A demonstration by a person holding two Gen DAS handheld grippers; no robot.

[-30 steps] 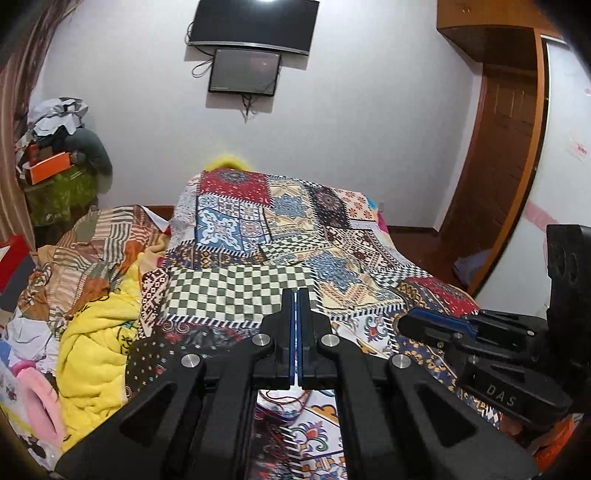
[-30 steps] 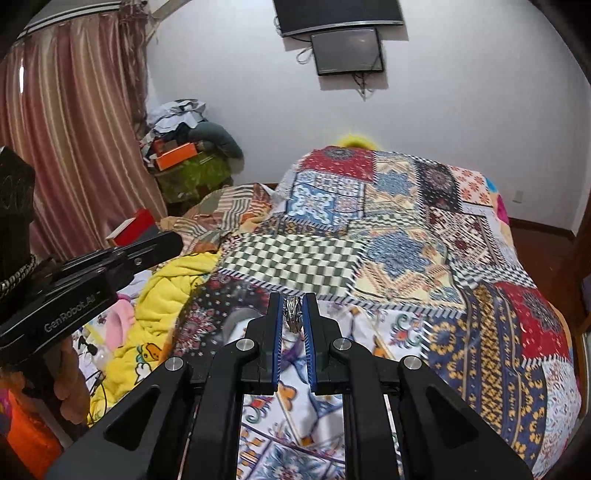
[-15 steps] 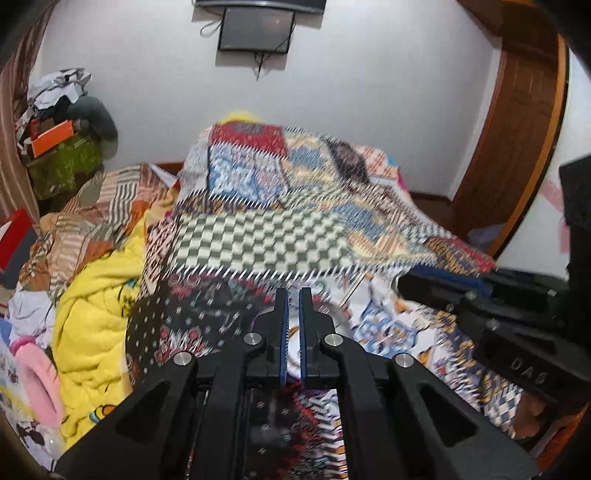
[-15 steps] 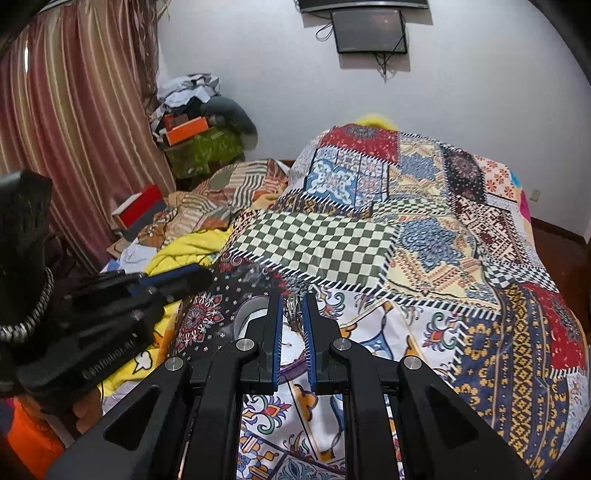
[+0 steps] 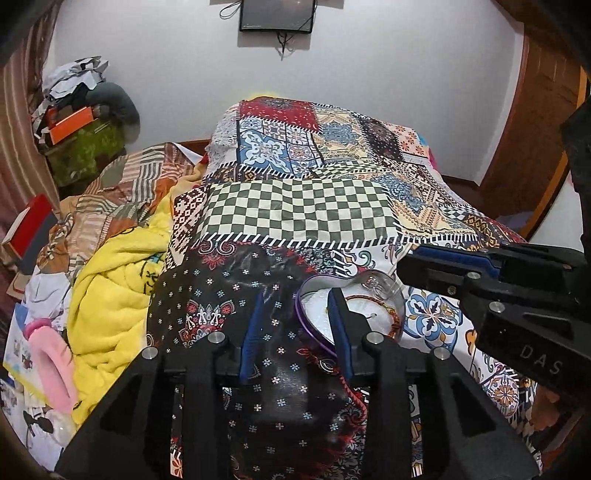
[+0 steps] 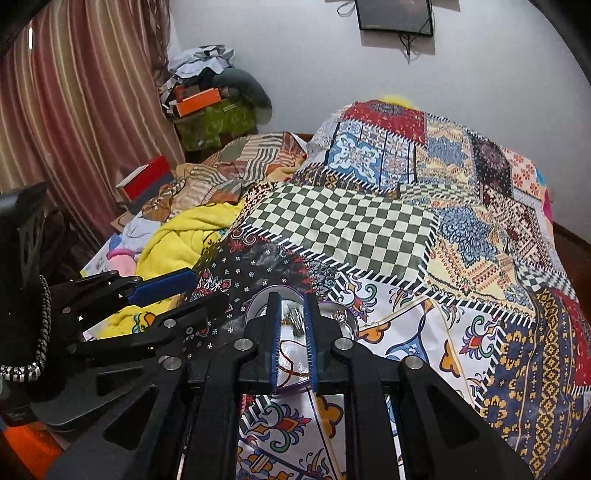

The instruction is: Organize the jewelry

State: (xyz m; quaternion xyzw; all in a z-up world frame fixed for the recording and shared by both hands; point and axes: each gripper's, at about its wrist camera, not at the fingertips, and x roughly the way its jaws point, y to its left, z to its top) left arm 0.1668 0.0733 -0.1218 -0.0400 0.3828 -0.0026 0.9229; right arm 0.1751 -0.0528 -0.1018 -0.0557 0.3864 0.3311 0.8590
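Observation:
A shallow round dish [image 5: 369, 317] with a purple rim lies on the patterned bedspread, holding a thin red-gold chain [image 5: 391, 314]. My left gripper [image 5: 295, 299] is open and its jaws straddle the dish's left rim. My right gripper [image 6: 292, 308] is open right above the dish [image 6: 347, 325]; a small silver piece [image 6: 291, 317] sits blurred between the jaws, and I cannot tell whether it is touched. The chain [image 6: 291, 363] shows below the right fingers. Another small silver piece [image 6: 340, 315] lies in the dish. The right gripper also shows in the left wrist view [image 5: 410, 266].
The patchwork bedspread [image 5: 295, 218] covers the bed. A yellow blanket [image 5: 110, 280], striped cloth and a red box [image 5: 29, 229] lie at the left. A pile of clothes and boxes [image 6: 210, 99] stands by the curtain. A dark screen [image 5: 277, 14] hangs on the far wall.
Both grippers tilted down and moved to the dish. My left gripper opened from shut. My right gripper, which held a silver ring, opened wider above the dish.

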